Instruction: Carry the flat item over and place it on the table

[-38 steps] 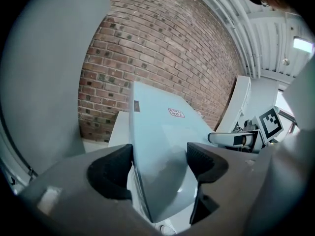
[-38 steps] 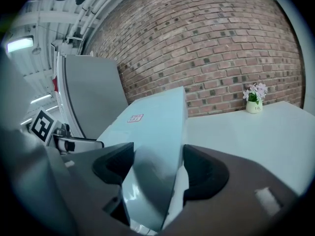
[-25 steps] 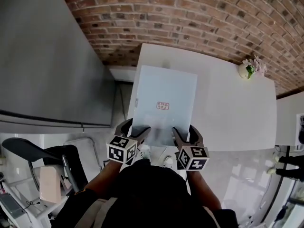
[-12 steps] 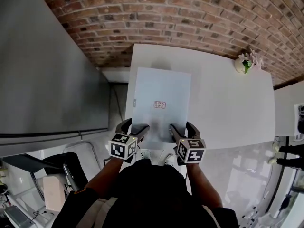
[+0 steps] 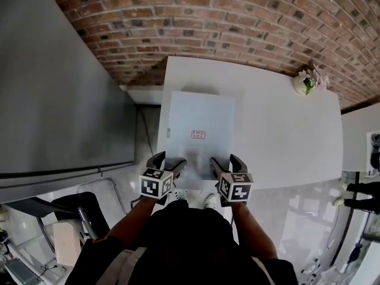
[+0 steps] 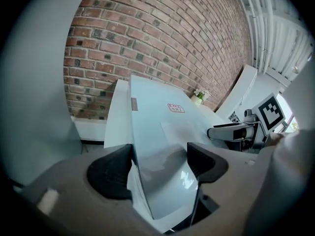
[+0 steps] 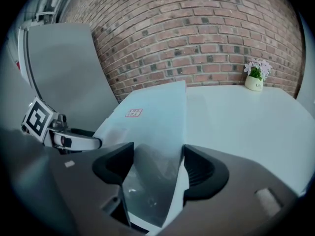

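Currently: my left gripper (image 5: 171,161) and my right gripper (image 5: 225,162), each clenched on the near edge of one pale flat item (image 5: 199,120), small red label (image 5: 199,135) facing up. Item lies out over the left part of the white table (image 5: 285,135); contact with the tabletop I cannot tell. Flower pot (image 5: 306,83) at the far right corner.

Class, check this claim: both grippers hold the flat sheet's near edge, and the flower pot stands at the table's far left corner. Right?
No. The head view shows the flower pot at the far right corner of the table. The left gripper and right gripper do both hold the near edge of the flat sheet.
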